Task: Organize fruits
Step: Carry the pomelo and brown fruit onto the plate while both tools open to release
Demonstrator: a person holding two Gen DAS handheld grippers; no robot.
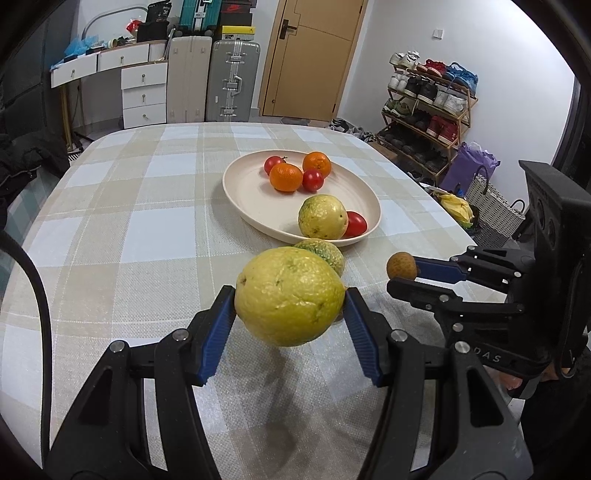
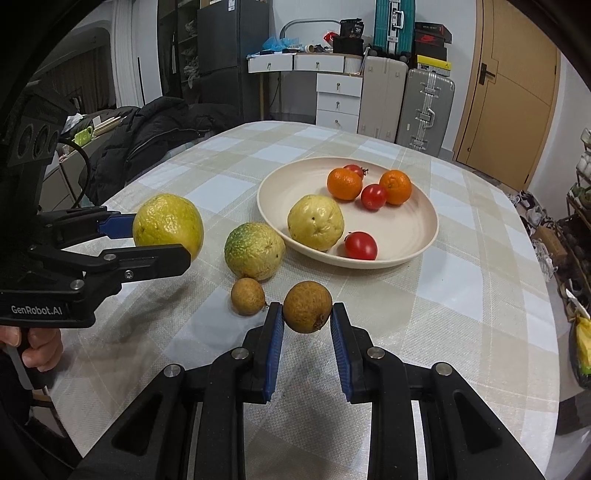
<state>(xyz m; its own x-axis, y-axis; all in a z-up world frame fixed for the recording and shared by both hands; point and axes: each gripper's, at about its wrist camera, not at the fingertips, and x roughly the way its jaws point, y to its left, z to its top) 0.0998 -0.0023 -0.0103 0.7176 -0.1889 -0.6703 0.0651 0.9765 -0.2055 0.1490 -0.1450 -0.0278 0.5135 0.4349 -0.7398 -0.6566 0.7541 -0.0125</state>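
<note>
Left gripper body: the black plastic left gripper (image 2: 162,242), seen from the right wrist camera, carries white lettering "GenRobot.AI" on its side, low near the handle.
Right gripper body: the black plastic right gripper (image 1: 404,275), seen from the left wrist camera, shows pale raised letters "DAS" on its lower housing; anything before those letters is cut off from sight.
Black box on white drawer desk: the small black carton (image 2: 352,27) bears a white "38"; the smaller print around it is too small to read.
Other boxes and suitcases: labels are there, but blurred beyond reading.
</note>
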